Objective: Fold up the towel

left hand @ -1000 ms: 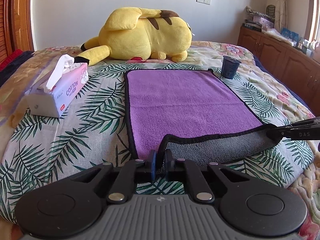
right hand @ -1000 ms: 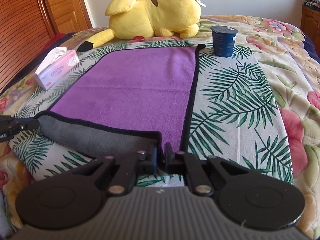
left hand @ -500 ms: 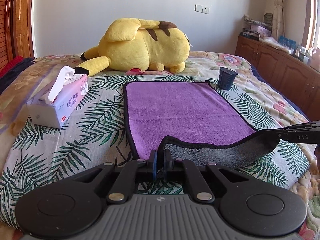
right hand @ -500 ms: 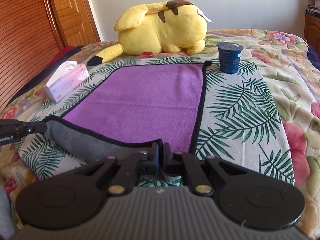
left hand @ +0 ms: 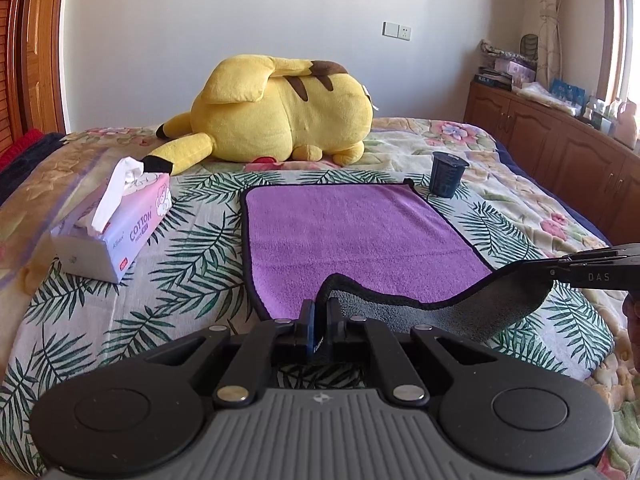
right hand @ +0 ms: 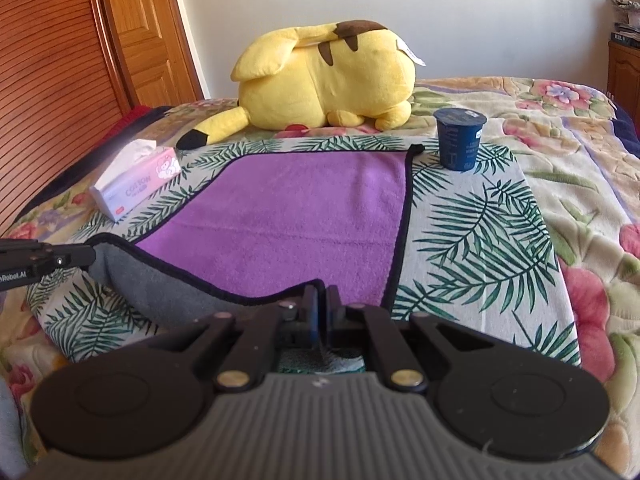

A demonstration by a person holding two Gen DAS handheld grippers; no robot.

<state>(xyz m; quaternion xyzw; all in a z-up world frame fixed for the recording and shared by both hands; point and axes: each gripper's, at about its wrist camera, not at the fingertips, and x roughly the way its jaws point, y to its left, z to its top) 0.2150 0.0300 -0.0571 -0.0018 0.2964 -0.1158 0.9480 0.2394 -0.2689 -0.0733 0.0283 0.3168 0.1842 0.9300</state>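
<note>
Nearest the camera in the left wrist view, the left gripper [left hand: 319, 322] is pressed together on the near left corner of a purple towel [left hand: 352, 232], pinching its black-edged hem. In the right wrist view, the right gripper [right hand: 322, 312] pinches the near right corner the same way. Both corners are raised off the bed [left hand: 120, 320], so the near edge sags between them and shows its grey underside. Holding both corners likely lets the near half be carried evenly over the far half for a first fold, which is not yet made.

The rest of the towel lies flat on the palm-leaf cover. Beyond its far right corner stands a dark blue cup [right hand: 460, 138], close enough to be a snag risk. A tissue box [left hand: 116, 232] sits to the left, and a yellow plush toy [left hand: 280, 112] lies farthest back.

The left view shows cabinets [left hand: 560, 160] along the right wall; the right view instead shows a wooden door [right hand: 140, 32].
</note>
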